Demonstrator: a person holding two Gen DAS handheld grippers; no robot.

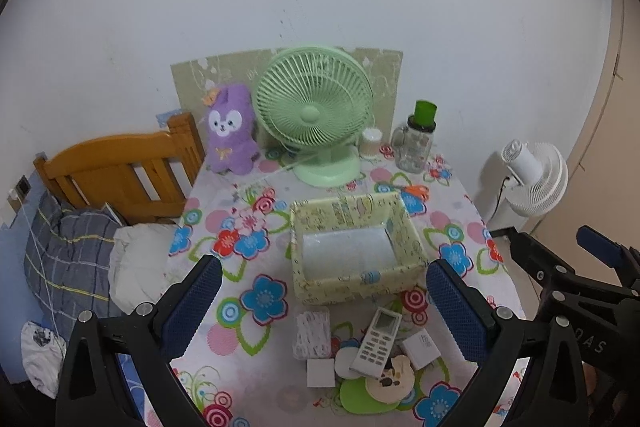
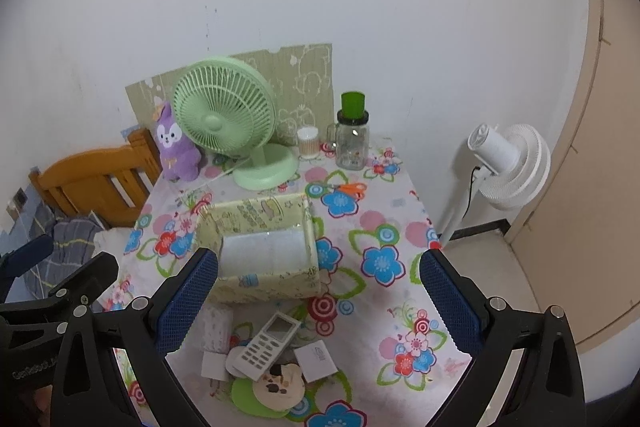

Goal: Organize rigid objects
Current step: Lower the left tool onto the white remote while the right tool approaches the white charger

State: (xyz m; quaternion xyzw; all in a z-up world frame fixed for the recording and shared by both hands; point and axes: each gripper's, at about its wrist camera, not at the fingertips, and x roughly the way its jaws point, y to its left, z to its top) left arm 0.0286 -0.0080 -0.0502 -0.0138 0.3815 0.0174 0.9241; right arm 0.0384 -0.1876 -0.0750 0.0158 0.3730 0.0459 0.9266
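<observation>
An empty pale yellow patterned box [image 1: 352, 283] [image 2: 264, 287] stands in the middle of the floral table. In front of it lies a pile: a white remote control [image 1: 376, 343] [image 2: 268, 345], a white mesh packet [image 1: 312, 333] [image 2: 216, 327], small white boxes [image 1: 320, 373] [image 2: 318, 359], a round beige coaster [image 1: 394, 381] [image 2: 280, 387] and a green disc [image 1: 360, 399] [image 2: 244, 397]. My left gripper [image 1: 324, 307] is open and empty above the pile. My right gripper [image 2: 316, 301] is open and empty too; it shows at the right of the left wrist view [image 1: 560, 267].
At the back of the table [image 1: 248, 227] stand a green desk fan [image 1: 316, 111] [image 2: 228, 115], a purple plush rabbit [image 1: 232, 131], a glass jar with a green lid [image 1: 416, 139] [image 2: 352, 135], a small cup [image 2: 308, 143] and orange scissors [image 2: 350, 189]. A wooden bed headboard [image 1: 120, 171] is left, a white floor fan [image 2: 504, 163] right.
</observation>
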